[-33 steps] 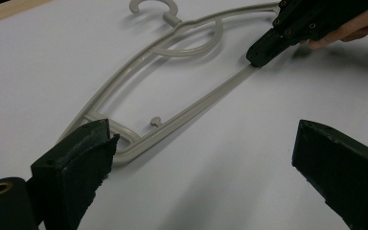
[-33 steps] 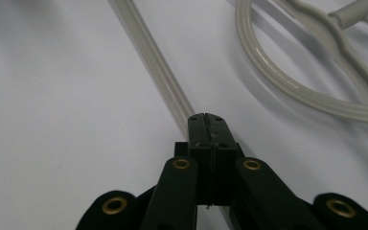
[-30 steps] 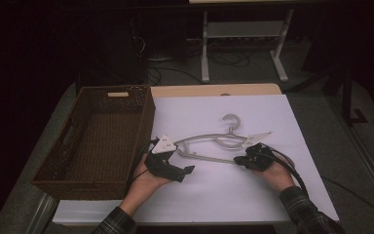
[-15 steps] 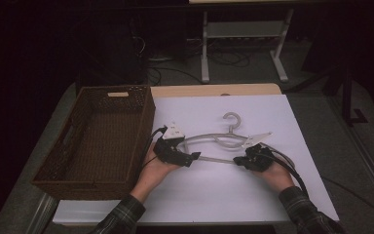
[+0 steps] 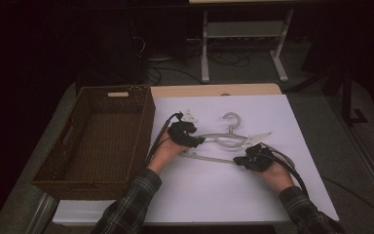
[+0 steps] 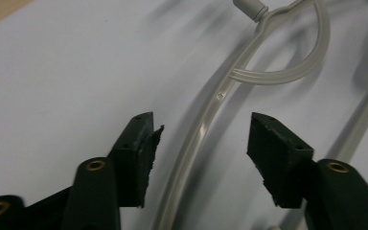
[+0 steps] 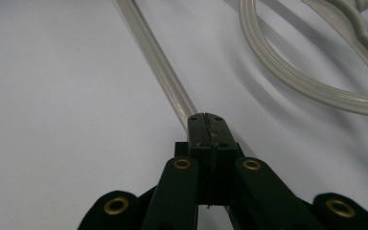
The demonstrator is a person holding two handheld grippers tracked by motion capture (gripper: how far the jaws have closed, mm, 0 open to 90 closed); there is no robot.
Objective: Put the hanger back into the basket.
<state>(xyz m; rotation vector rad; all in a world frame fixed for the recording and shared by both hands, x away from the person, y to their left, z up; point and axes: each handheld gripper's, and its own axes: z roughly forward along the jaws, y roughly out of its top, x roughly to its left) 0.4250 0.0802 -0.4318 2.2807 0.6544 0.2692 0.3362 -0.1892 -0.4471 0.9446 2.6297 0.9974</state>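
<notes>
Right claw point(image 7: 206, 125) pinched the clear plastic hanger's point(image 5: 226, 142) lower bar while left claw point(image 6: 201, 153) straddled its arm, spread wide.

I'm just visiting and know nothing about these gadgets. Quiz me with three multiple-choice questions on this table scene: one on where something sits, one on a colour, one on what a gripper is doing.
1. Where does the wicker basket sit?
A. On the table's left side
B. On the table's right side
C. On the floor

2. What colour is the sheet under the hanger?
A. Red
B. White
C. Black

3. How does the right gripper stand?
A. Wide open above the basket
B. Shut on the hanger's straight bar
C. Lying unused on the floor

Answers:
1. A, the high view shows the basket left of both hands.
2. B, the pale sheet covers the table under the hanger.
3. B, the right gripper view shows its jaws pressed together over the bar, while the left gripper stands open astride the hanger's curved arm.
</notes>
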